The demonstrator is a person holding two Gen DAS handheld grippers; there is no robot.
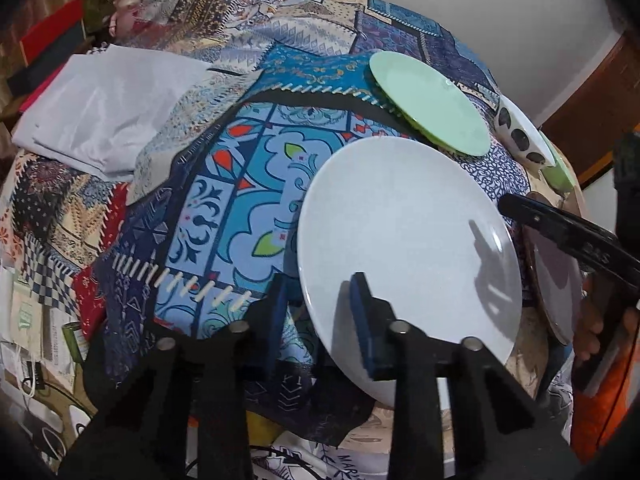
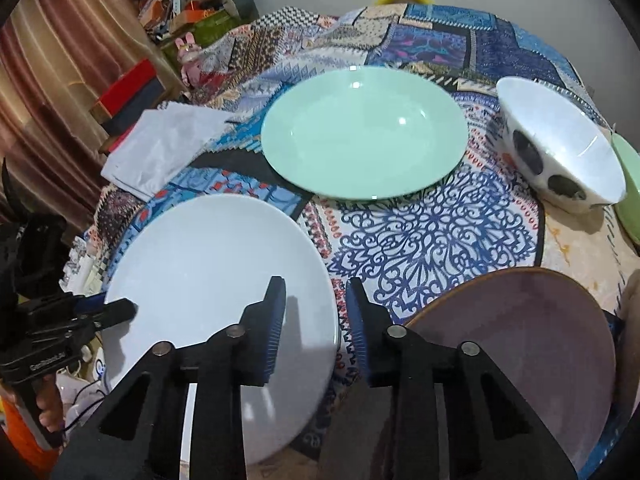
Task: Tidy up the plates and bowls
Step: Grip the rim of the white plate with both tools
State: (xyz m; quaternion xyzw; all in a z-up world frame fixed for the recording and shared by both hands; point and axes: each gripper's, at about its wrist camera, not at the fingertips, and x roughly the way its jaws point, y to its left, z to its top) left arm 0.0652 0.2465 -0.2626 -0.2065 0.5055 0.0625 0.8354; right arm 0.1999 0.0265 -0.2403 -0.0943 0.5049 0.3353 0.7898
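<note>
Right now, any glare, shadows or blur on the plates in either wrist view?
Left wrist: hard gripper shadows on the white plate, small glint on the green plate, heavy fisheye bending. Right wrist: specular spots on the green plate, a finger shadow on the white plate, frame edges vignetted.

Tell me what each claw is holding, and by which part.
Both appear to grip the white plate by its rim: the left claw on its left edge, the right claw on its right edge.

Bare cloth (image 2: 432, 236) between plates (image 2: 364, 132); bowl (image 2: 560, 152) flanks right.
</note>
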